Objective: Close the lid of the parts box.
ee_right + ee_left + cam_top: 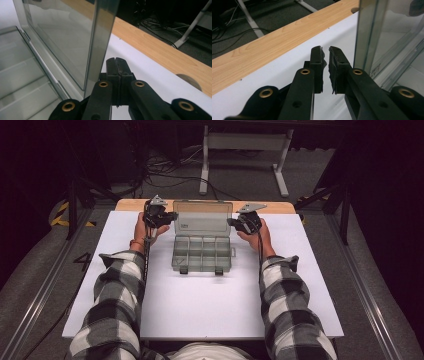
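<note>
High view. A clear compartment box [202, 251] sits at centre frame on the white table [200, 305], its lid [202, 217] standing up at the far edge, upper centre. The left gripper [161, 215] is at the lid's left end and the right gripper [245, 221] at its right end, both just beside the lid's side edges. Contact cannot be told from here. The tray's compartments look empty, though small items would be hard to see.

Left gripper view. The fingers [317, 62] stand slightly apart with a narrow gap and nothing between them. The lid's edge [367, 35] rises in the right half of the frame, just beside the right-hand finger and outside the gap. Wooden table edge [274, 47] runs across the upper left.

Right gripper view. The fingers [111, 66] are pressed together, clamped on nothing. The lid's edge [100, 42] stands upright just left of them, very near or touching the outer face of the left-hand finger. The tray [22, 75] fills the lower left.

Reading: the lid appears to be steadied or moved by its two ends, opening finished or closing about to begin. Neither gripper grips it. A next move would call for both to push evenly on the lid so it swings on its hinge without twisting or shifting the box.
</note>
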`<state>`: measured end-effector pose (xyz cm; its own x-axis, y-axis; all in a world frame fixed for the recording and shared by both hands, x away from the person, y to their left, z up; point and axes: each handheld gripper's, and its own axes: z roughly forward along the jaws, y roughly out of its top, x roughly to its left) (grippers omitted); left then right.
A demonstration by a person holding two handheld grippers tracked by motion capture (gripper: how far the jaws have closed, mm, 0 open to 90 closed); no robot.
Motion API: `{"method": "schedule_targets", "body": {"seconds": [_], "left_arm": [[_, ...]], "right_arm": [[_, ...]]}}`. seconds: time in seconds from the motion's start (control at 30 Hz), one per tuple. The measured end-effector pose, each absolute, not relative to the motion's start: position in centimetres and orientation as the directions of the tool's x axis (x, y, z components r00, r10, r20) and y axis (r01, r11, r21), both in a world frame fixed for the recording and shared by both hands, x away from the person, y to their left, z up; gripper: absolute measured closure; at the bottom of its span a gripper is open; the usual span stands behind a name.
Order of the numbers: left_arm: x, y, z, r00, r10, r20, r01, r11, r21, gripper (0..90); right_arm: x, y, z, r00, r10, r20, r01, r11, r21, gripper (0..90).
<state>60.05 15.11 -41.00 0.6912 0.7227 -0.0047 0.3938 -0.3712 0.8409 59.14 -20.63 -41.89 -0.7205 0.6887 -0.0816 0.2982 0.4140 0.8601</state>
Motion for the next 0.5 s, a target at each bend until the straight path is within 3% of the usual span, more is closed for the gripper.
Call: {"method": "schedule_targets", "body": {"seconds": [0.5], "left_arm": [[58.3,14.9,-40.2,0.688,0.725,0.027,0.368,-0.38,0.849,81.0]], "right_arm": [[57.5,-20.8,-40.9,-0.724,0.682,-0.1,0.268,0.412,0.871,90.0]]}}
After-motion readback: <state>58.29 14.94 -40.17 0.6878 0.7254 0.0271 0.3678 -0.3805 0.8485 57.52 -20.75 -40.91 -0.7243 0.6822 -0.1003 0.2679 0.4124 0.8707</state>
